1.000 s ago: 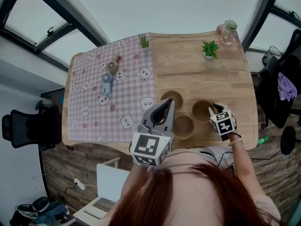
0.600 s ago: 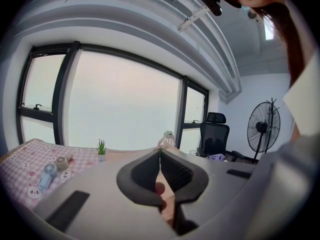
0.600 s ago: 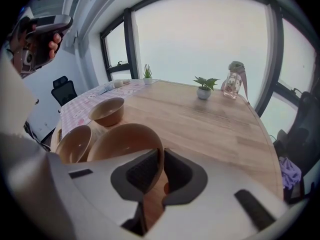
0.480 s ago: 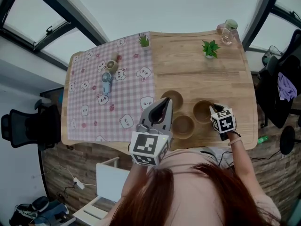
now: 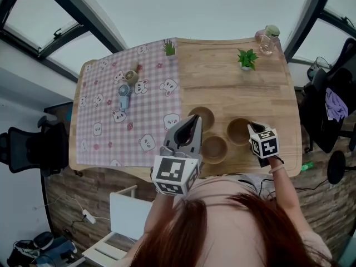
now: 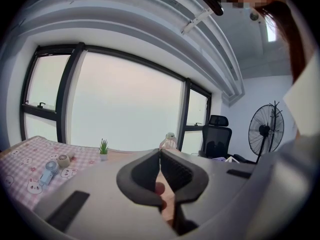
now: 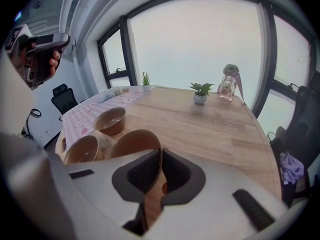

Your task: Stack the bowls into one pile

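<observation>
Right claw (image 7: 160,155) pinches the thin rim of the rightmost bowl (image 7: 131,144), beside two other bowls (image 7: 111,119) on the tabletop (image 7: 215,124), while the left claw (image 6: 160,156) hangs closed and empty; the one-sided grip risks a tilt or slip.

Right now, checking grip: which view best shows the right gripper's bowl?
Right gripper view: the bowl, rim pinched between the jaws. Head view shows it small beside the right gripper. Left gripper view misses it.
</observation>
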Motion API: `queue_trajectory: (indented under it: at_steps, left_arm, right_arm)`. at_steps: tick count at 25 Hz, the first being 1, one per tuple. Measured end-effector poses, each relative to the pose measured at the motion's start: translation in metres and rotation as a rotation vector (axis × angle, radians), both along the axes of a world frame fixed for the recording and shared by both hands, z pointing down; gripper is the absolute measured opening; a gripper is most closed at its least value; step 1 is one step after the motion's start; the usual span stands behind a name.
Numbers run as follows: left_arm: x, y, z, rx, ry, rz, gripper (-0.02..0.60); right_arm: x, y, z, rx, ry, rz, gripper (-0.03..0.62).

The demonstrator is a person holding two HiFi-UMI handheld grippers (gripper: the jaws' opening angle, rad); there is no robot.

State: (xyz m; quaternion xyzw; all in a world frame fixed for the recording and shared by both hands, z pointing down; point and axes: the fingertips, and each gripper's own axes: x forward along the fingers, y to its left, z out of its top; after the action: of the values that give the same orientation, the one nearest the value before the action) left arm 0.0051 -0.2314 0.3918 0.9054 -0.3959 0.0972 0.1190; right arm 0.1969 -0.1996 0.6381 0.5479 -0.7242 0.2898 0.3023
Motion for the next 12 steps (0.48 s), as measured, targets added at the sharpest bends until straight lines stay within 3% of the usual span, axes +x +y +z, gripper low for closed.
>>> queue_trajectory:
  at_steps: [12]
  left_arm:
    - [-0.008,0.007,-0.001,-0.003,0.023,-0.042,0.011]
  right_arm:
    - [-0.003,-0.002,-0.024,0.037,-0.042,-0.003,0.017]
